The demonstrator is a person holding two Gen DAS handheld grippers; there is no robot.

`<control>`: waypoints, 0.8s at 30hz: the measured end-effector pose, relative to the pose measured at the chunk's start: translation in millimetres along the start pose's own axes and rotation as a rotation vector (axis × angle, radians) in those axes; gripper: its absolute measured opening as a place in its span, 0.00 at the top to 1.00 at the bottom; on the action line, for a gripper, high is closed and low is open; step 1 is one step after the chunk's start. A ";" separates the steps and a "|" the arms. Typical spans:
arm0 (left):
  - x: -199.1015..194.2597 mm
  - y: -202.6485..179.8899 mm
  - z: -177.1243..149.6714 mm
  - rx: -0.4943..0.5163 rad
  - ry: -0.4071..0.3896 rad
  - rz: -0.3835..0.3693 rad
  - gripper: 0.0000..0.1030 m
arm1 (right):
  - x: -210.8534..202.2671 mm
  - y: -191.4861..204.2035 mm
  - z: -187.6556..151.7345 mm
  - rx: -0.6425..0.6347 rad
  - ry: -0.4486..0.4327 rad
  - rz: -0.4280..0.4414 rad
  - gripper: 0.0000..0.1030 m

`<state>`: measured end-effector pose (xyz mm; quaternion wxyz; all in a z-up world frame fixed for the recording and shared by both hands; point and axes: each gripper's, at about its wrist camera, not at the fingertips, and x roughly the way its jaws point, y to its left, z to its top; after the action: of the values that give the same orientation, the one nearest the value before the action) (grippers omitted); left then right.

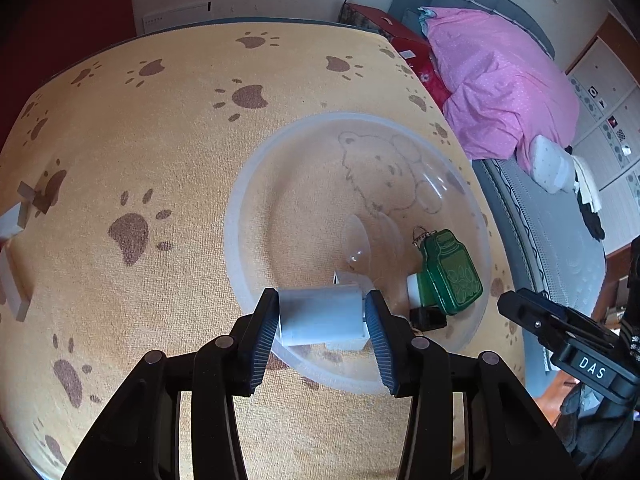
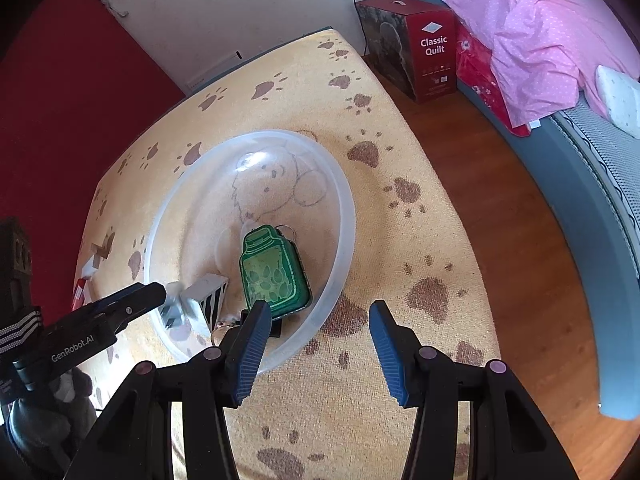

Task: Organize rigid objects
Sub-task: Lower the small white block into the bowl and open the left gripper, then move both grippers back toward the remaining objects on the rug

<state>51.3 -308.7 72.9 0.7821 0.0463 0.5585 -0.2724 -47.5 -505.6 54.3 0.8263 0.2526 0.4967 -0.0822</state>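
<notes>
My left gripper [image 1: 322,300] is shut on a white cylinder [image 1: 320,318], held crosswise between the blue pads just over the near rim of a clear plastic bowl [image 1: 240,184]. Inside the bowl lie a green jar-shaped keychain [image 1: 452,276], a small black piece [image 1: 430,318] and a white striped box [image 2: 210,292]. My right gripper [image 2: 320,312] stands open with nothing between its fingers, above the bowl's [image 2: 344,208] near right rim and the rug. In the right wrist view the keychain [image 2: 276,272] lies just ahead of the left pad, and the held cylinder [image 2: 176,308] looks blurred.
The bowl sits on a yellow paw-print rug [image 1: 140,140]. Wooden and white blocks [image 1: 24,204] lie at the rug's left edge. A red "Classic Quilt" box [image 2: 424,48], a bed with pink bedding [image 2: 540,32] and bare wood floor [image 2: 500,220] are to the right.
</notes>
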 end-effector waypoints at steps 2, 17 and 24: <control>0.5 1.1 -0.3 -0.005 0.001 -0.003 0.55 | 0.6 2.7 0.8 -0.006 0.000 0.004 0.47; -8.6 26.0 -14.9 -0.061 0.001 0.043 0.47 | 0.8 26.9 -4.5 -0.071 0.009 0.028 0.47; -14.5 38.1 -22.7 -0.092 -0.001 0.064 0.42 | 1.8 39.8 -8.8 -0.086 0.013 0.036 0.47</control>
<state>47.0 -262.4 68.7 0.7920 0.0282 0.5683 -0.2215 -38.1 -466.8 62.8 0.8347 0.2261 0.5003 -0.0441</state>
